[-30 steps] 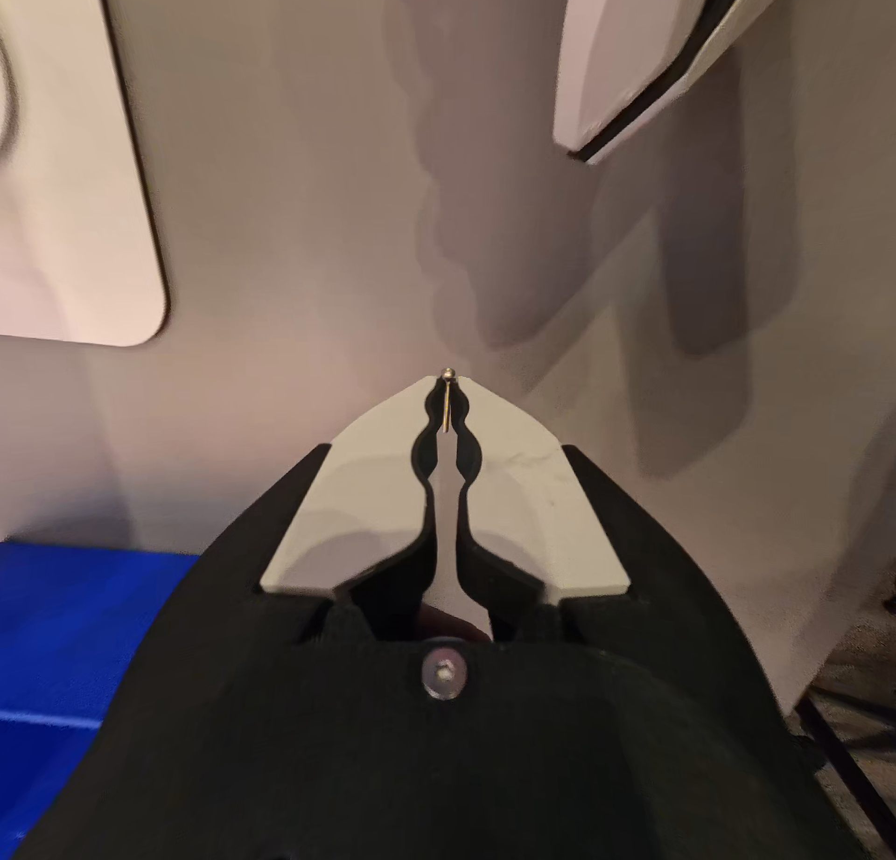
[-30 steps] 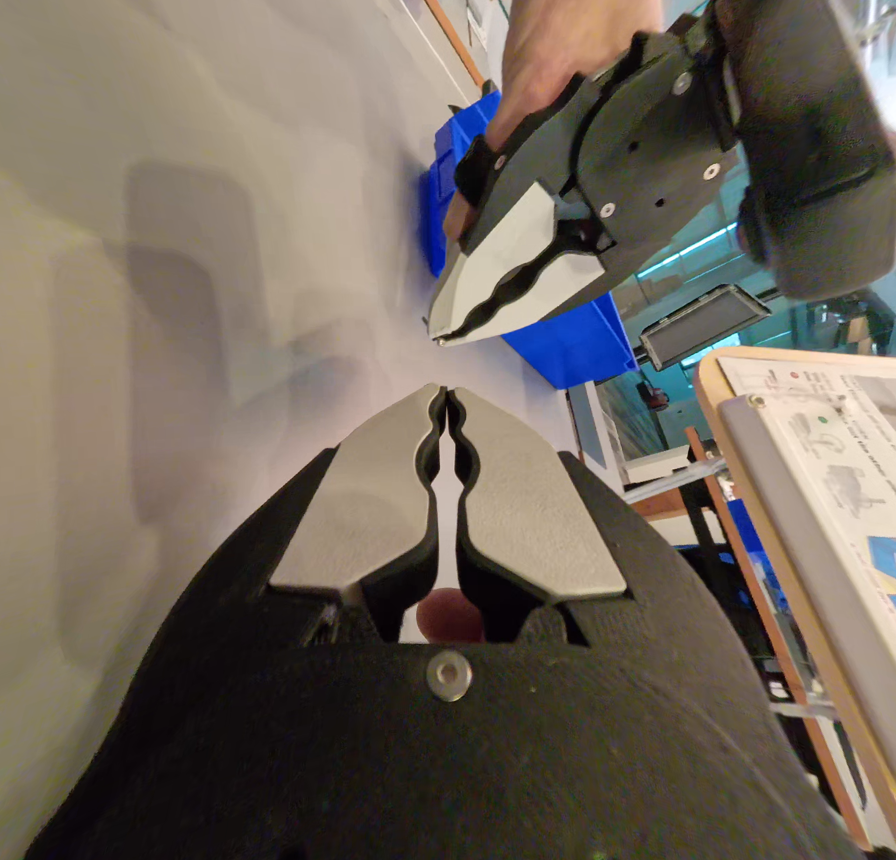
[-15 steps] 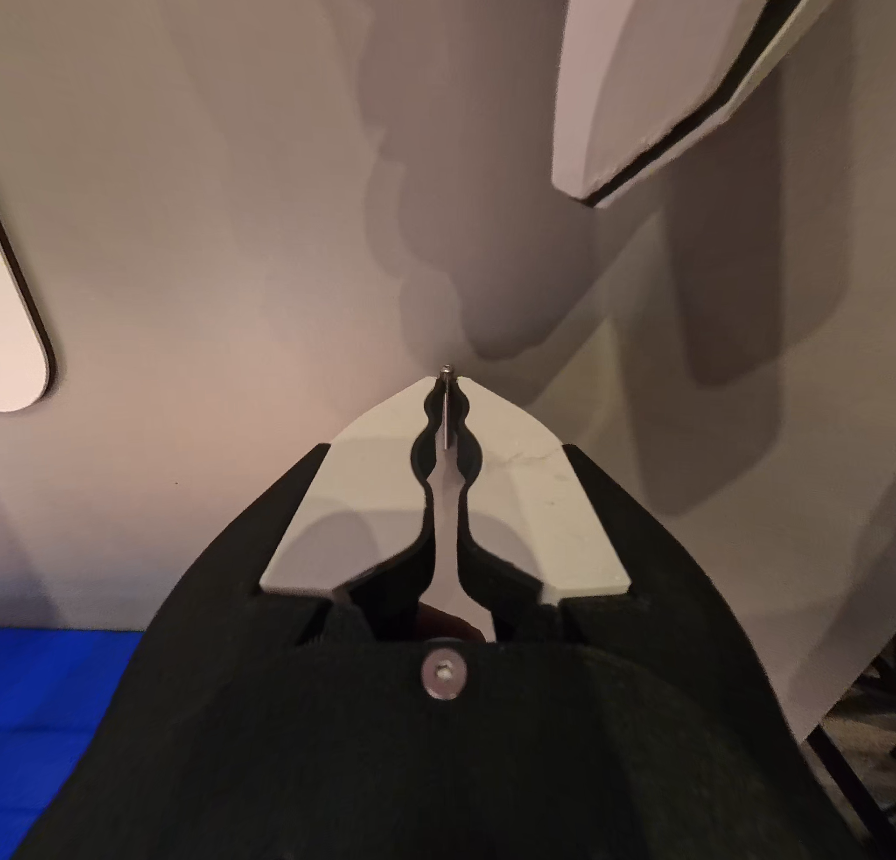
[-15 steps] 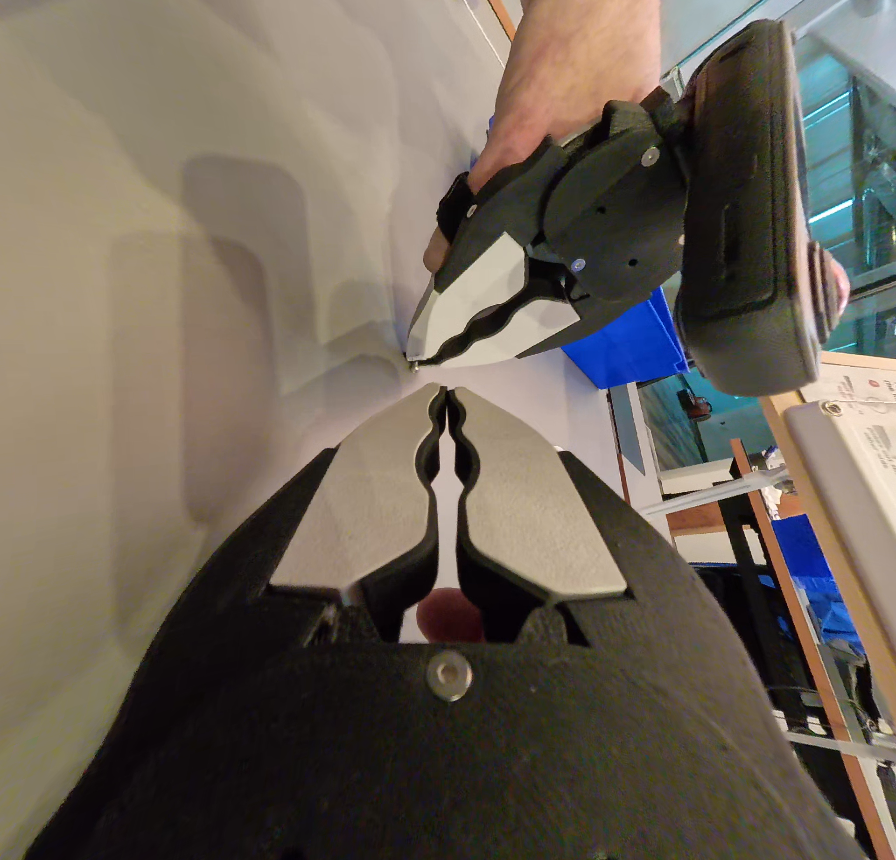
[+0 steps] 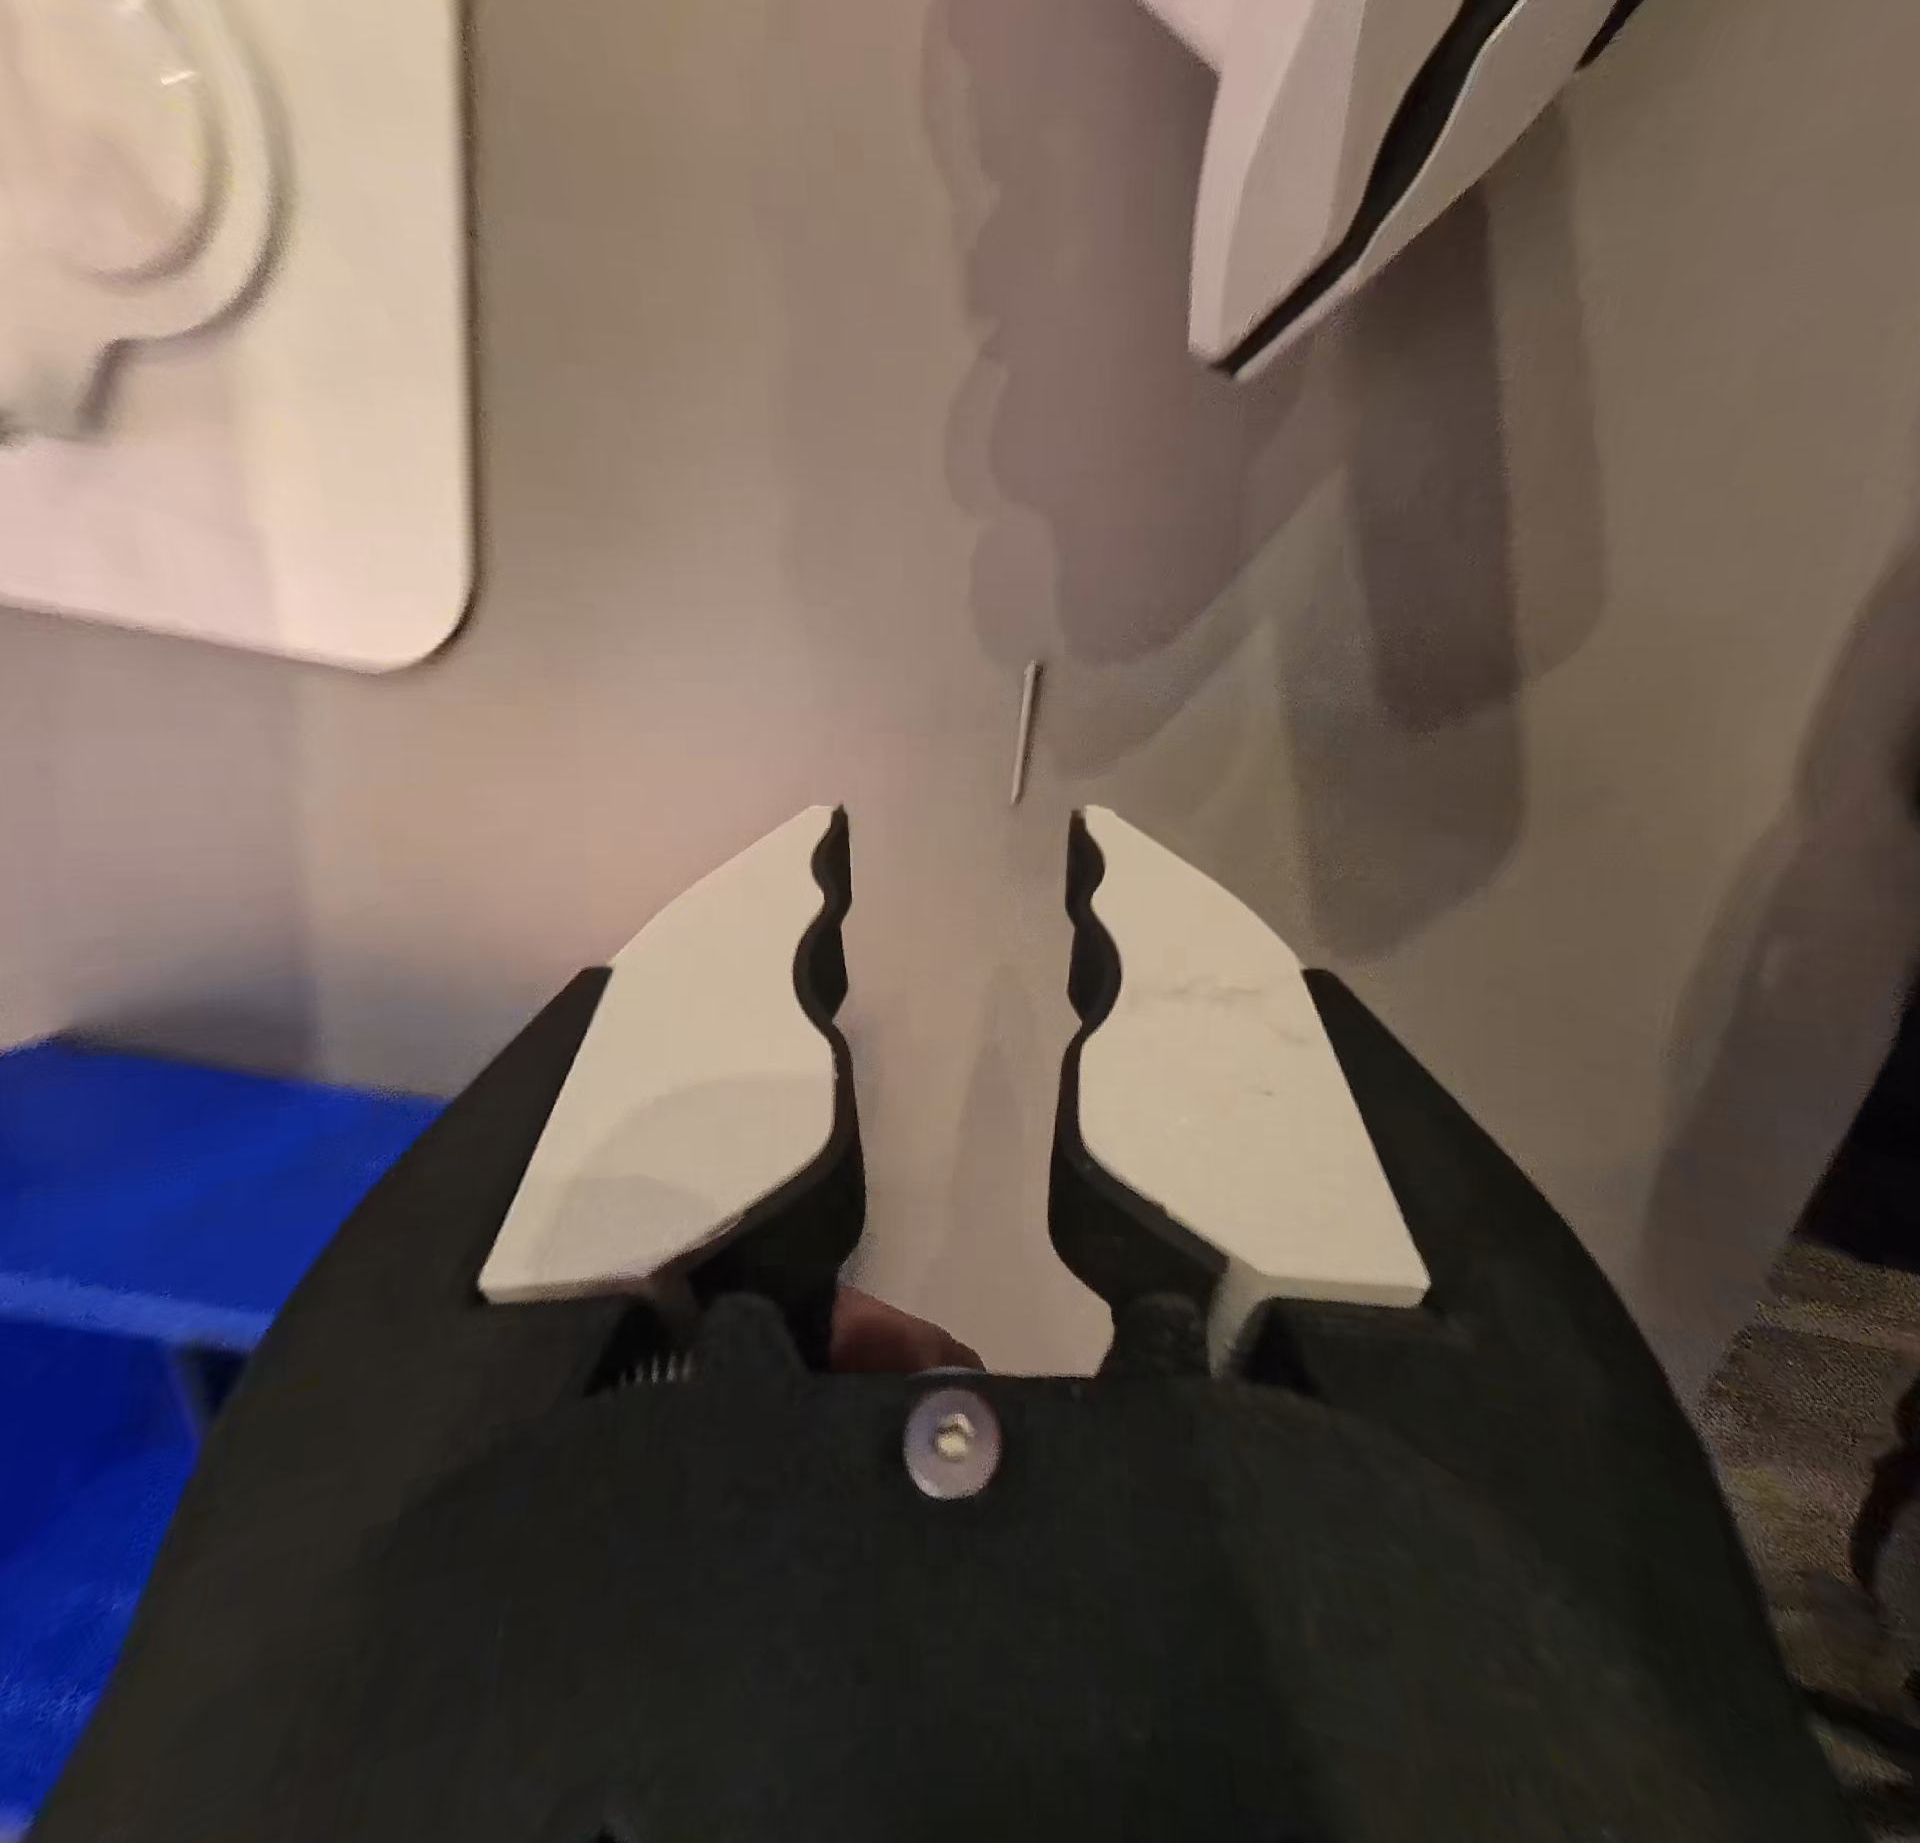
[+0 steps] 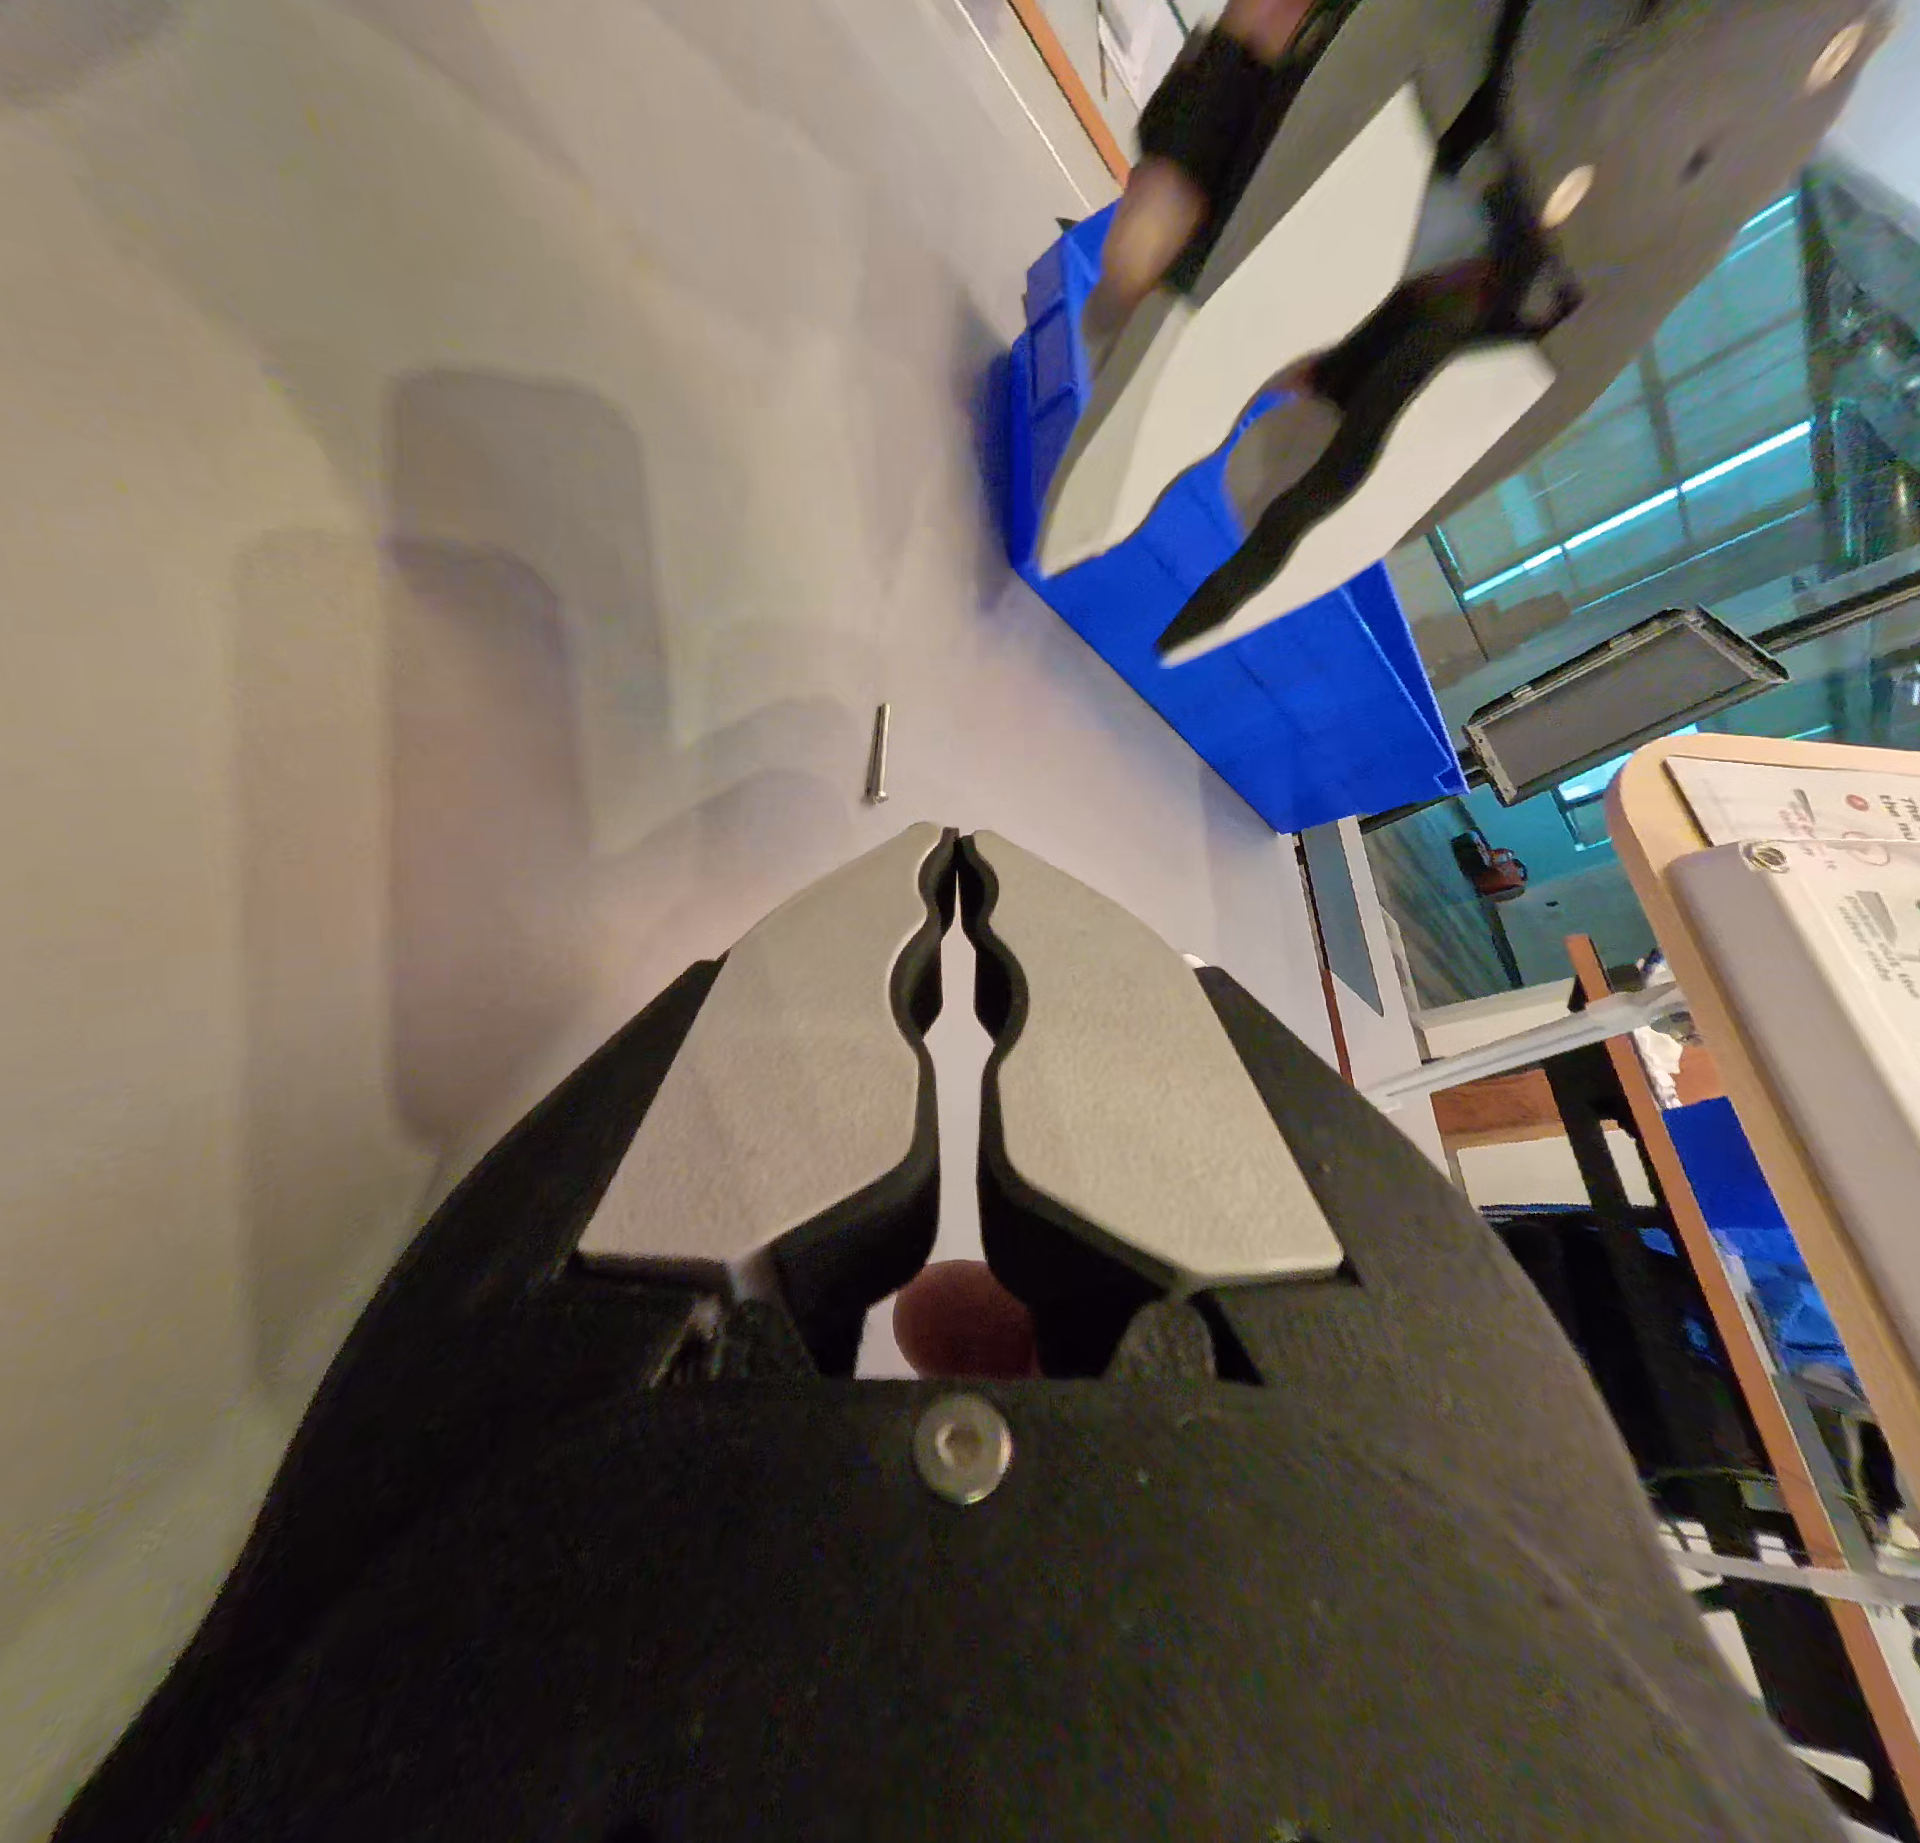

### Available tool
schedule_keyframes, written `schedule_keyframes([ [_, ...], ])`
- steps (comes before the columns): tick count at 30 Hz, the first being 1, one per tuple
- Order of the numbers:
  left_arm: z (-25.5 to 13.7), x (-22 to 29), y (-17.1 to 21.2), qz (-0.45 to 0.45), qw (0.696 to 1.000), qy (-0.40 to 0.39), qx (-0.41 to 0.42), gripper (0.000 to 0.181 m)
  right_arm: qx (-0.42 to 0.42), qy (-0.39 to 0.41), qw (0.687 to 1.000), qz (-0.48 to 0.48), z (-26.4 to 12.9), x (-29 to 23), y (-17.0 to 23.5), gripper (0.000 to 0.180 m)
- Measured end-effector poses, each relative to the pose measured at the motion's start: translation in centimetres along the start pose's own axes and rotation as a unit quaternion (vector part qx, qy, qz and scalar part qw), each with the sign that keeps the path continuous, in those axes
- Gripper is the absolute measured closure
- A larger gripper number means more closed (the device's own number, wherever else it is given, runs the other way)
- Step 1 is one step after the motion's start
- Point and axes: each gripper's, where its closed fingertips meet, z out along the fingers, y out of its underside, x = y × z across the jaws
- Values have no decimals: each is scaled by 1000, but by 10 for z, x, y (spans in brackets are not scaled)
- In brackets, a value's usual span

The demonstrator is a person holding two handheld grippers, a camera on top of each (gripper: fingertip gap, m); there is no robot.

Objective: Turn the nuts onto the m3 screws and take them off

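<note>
A thin silver M3 screw lies loose on the white table, just beyond my open left gripper, slightly right of its middle. It also shows in the right wrist view, just ahead and left of my right gripper, which is shut with nothing seen between its tips. The left gripper shows open at the upper right of the right wrist view, above the table. The right gripper shows shut at the upper right of the left wrist view. No nut is visible.
A blue bin stands on the table beyond the screw; it also fills the lower left of the left wrist view. A white board lies at the far left. A wooden-edged panel and shelving are at the right.
My left gripper has opened and let go of the screw, which now lies on the table. The left gripper has lifted away. The right gripper stays shut.
</note>
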Motion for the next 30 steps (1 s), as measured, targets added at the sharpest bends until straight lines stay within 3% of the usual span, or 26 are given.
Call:
schedule_keyframes([
  [1,-17,-9,6,-1,1000,-22,-5,144,1,1,1000,2,0,0,0,179],
  [6,-100,-77,64,62,983,-148,-85,150,3,-2,1000,9,0,1,1,179],
  [8,-110,-101,100,79,976,-149,-140,148,3,-2,1000,10,0,1,1,179],
  [12,-95,-117,168,111,960,-77,-245,153,2,-7,1000,12,0,0,2,179],
  [18,-57,-117,227,85,949,32,-300,149,4,-14,1000,26,0,0,5,179],
  [20,-53,-118,249,95,932,48,-346,148,5,-15,999,29,0,0,5,179],
  [23,-40,-110,262,64,933,84,-345,146,7,-17,999,34,0,0,6,179],
  [26,-35,-110,276,91,918,84,-378,157,9,-18,999,40,-1,0,6,179],
  [30,-25,-101,285,91,909,103,-393,155,10,-17,999,42,-1,1,5,180],
])
